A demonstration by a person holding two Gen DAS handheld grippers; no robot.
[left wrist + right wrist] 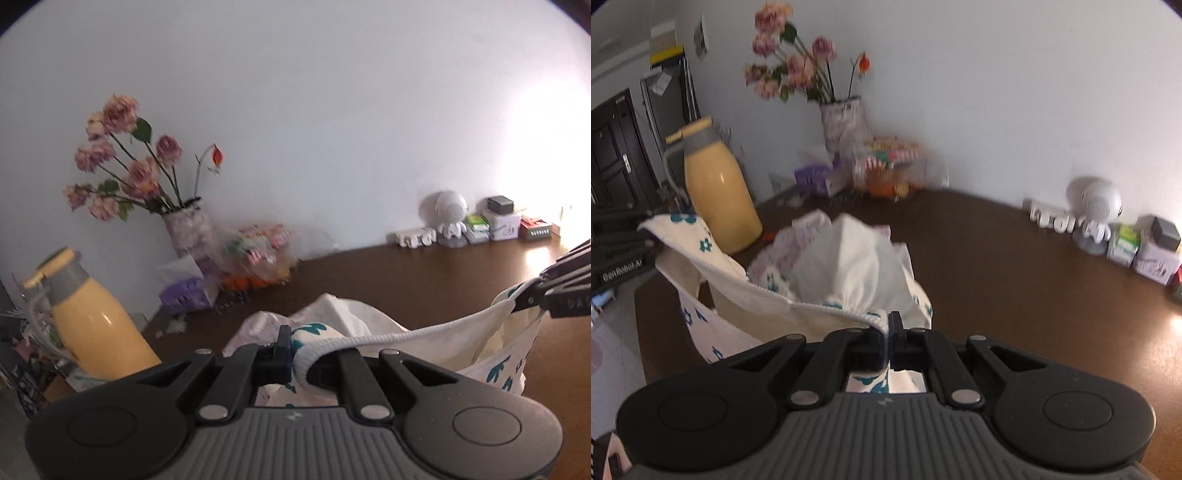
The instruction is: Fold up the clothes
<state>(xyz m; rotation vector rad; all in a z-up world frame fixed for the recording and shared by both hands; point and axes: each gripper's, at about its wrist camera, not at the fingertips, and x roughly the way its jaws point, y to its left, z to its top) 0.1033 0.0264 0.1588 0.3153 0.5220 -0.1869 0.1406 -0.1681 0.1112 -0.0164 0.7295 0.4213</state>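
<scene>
Garment (849, 258) hem stretched btwn L gripper (295, 354) & R gripper (889, 328), both clamped on it.

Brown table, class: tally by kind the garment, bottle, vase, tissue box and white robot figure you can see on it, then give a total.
Garment: 1
Yellow bottle: 1
Vase of flowers: 1
Purple tissue box: 1
White robot figure: 1
Total: 5, all on the brown table.
</scene>
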